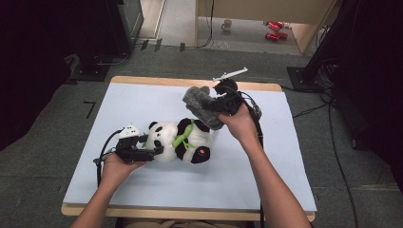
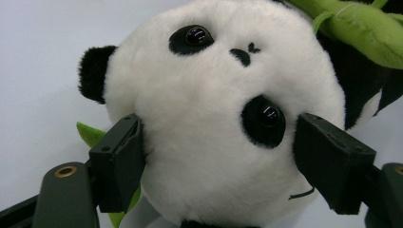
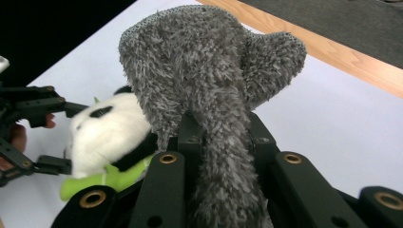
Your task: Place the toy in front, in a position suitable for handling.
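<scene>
Grey carpet lay around the counter, which had a pale blue-white top and a wooden edge. On the far floor, beyond the counter, stood a mug and two red cans near a wooden partition.

My left jaws were on the near left part of the counter, pointing to the right. They stood spread wide around the head of the toy panda. In the left gripper view one pad was just beside the white cheek at one side and the other pad was beside the black eye patch of the panda at the other side. The pads seemed to lie against the fur, but I could not tell if they pressed it. The panda lay on its back in the middle of the counter, its head to the left and its feet to the right, with a green plush bamboo stick across its chest.

My right jaws were above the far middle of the counter, held up off the surface. They were pressed together and pinched a grey fuzzy cloth. In the right gripper view the cloth rose up between my two black jaws and spread wide above them, with a knitted edge at its top. It hung over the feet of the panda, and I could not tell whether it touched them.
</scene>
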### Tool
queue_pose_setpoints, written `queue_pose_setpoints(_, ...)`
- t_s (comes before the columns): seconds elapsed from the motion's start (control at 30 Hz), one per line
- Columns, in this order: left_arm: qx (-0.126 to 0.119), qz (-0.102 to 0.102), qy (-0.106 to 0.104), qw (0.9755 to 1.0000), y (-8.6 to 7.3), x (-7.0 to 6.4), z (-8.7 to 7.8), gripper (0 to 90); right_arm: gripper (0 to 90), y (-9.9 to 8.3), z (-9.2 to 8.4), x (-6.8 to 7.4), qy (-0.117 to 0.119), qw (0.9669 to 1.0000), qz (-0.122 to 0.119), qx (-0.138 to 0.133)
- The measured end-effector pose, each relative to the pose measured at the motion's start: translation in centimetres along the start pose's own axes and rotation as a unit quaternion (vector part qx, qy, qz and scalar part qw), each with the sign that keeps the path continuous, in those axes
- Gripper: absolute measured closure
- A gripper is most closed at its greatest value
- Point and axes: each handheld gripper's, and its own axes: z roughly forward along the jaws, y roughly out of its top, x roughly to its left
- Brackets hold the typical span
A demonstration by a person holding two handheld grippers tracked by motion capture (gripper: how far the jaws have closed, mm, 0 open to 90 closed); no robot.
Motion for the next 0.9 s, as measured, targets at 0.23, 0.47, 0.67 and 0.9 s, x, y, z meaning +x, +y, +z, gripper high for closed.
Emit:
queue_pose_setpoints(0.23,-0.002,-0.008,0.000,1.0000,0.1,0.1,0.1,24.5,74.3,1.4,1.6,2.4,0.010,0.9995,-0.028,0.009)
queue_pose_setpoints(0.47,-0.005,-0.016,0.004,0.9998,0.2,0.0,-0.1,28.5,74.2,2.1,4.5,4.7,0.018,0.9978,-0.057,0.030)
queue_pose_setpoints(0.67,-0.005,-0.017,0.009,0.9998,0.3,-0.1,-0.1,30.2,74.2,2.8,6.2,5.6,0.029,0.9977,-0.050,0.035)
queue_pose_setpoints(0.9,-0.006,-0.011,0.016,0.9998,0.3,-0.3,0.0,34.8,74.2,3.8,8.9,8.2,0.046,0.9960,-0.065,0.040)
